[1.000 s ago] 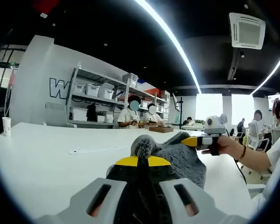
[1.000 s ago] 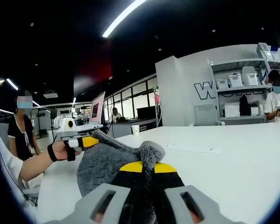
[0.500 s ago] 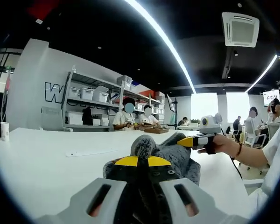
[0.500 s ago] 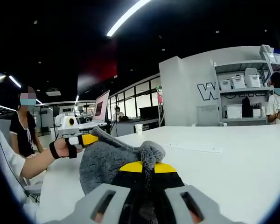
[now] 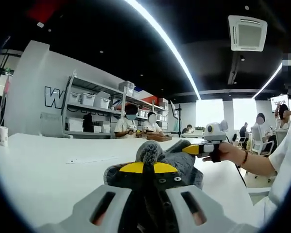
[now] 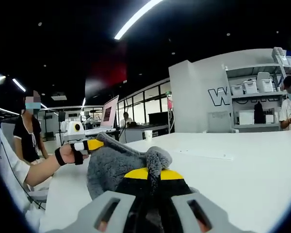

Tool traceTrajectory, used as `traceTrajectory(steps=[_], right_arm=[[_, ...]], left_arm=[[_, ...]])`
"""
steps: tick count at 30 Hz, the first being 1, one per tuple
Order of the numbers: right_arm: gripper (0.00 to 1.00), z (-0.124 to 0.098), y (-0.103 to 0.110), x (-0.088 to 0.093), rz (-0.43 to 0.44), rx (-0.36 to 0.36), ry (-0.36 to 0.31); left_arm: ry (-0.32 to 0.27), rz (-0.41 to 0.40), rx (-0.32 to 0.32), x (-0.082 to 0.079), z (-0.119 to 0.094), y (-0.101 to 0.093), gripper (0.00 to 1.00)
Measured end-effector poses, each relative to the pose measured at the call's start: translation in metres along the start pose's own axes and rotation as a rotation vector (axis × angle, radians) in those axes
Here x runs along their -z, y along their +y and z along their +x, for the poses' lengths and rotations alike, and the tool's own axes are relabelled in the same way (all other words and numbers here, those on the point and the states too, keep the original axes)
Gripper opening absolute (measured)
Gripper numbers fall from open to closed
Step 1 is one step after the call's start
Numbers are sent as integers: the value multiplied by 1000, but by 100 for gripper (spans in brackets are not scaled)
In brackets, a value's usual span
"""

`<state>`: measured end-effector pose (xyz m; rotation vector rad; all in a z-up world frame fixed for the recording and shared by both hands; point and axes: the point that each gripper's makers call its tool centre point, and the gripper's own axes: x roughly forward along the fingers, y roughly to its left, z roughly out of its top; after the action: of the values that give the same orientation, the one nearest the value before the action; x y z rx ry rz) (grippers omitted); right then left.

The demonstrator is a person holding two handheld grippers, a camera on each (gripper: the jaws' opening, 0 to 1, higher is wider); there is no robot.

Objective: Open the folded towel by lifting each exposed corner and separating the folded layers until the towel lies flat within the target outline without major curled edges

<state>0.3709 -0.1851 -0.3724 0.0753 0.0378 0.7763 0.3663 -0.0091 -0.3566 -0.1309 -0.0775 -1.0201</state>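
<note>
Pinching the grey towel (image 5: 182, 162) between pressed-together jaws, the left gripper (image 5: 143, 167) holds it above the white table (image 5: 43, 170); the right gripper (image 5: 194, 149) grips another corner at 3 o'clock. The right gripper view adds a paper cup (image 6: 147, 134) at 12 o'clock.

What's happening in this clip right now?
A person holds a tool in each hand over a white table. Both tools are clamped on a grey towel: the left tool pinches a bunched corner in the left gripper view, and the right tool pinches another in its own view. The towel hangs bunched between them, lifted, not yet flat.
</note>
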Motion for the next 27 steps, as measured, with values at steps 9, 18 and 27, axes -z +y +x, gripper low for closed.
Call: traceTrajectory(steps=[9, 18, 27], right_arm=[[0, -8, 11, -4, -41, -17, 1], [0, -14, 20, -9, -38, -46, -18], [0, -25, 29, -7, -50, -58, -20]], left_arm=[[-2, 6, 12, -1, -6, -6, 2], [-12, -1, 26, -4, -12, -13, 2], [-7, 12, 66, -4, -20, -29, 2]])
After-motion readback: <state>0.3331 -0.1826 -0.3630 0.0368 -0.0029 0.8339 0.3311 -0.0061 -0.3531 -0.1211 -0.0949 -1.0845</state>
